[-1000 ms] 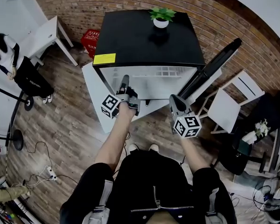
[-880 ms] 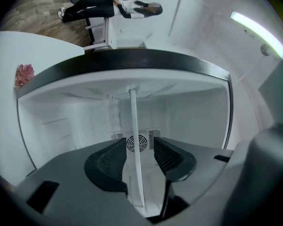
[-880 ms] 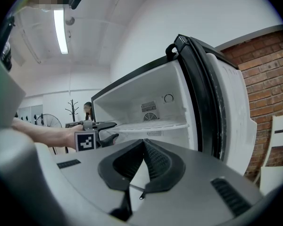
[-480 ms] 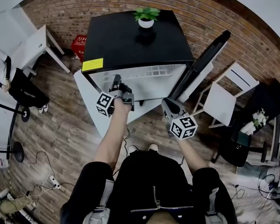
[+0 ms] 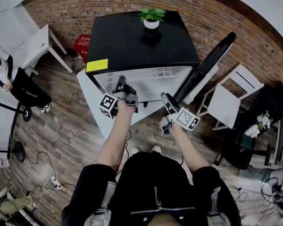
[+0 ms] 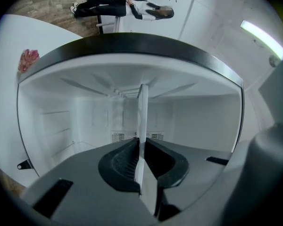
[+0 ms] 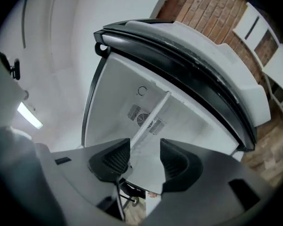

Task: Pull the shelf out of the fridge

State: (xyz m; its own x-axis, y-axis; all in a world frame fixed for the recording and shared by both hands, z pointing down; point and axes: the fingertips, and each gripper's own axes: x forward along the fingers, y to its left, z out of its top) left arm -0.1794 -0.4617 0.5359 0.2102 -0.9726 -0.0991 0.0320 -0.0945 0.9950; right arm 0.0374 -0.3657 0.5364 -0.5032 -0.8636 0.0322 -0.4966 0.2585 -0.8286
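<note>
The black fridge stands with its door swung open to the right. In the left gripper view the thin white shelf shows edge-on inside the white cavity. My left gripper is at the opening's left side, its jaws closing with the pads pressed on the shelf's front edge. My right gripper is at the opening's right side. Its jaws are opening, and the shelf's edge runs between them untouched.
A potted plant sits on the fridge top. A white folding chair stands right of the door, with a red crate and a white table at the left. A person stands far left. Cables lie on the wooden floor.
My right gripper has moved forward from below the door to the fridge opening, and its jaws have spread. My left gripper has stayed at the opening.
</note>
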